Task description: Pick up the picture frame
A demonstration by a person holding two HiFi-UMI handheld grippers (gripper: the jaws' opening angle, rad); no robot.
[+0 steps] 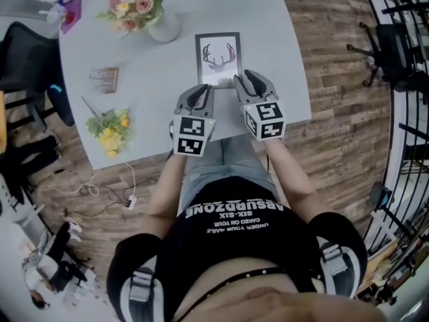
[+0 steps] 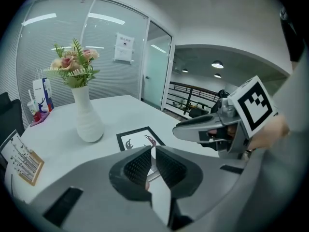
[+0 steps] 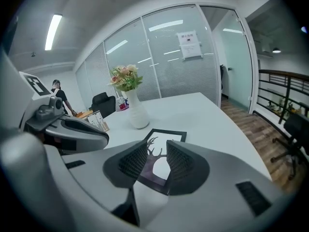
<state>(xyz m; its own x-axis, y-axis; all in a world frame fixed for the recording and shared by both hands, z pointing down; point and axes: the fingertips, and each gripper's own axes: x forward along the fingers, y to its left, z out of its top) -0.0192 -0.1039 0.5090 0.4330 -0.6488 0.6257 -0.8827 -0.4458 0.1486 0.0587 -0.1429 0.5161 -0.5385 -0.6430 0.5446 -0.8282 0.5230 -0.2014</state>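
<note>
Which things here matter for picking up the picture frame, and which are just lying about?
Job: picture frame, flat on the table; right gripper, jaws open; left gripper, jaws shut.
Lying about: vase of flowers; loose yellow flowers; small card stand.

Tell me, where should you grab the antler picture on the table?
Probably its near short edge, coming in low from the person's side. The picture frame lies flat on the table, so only the thin rim fits between jaws, and the open right gripper points there.
</note>
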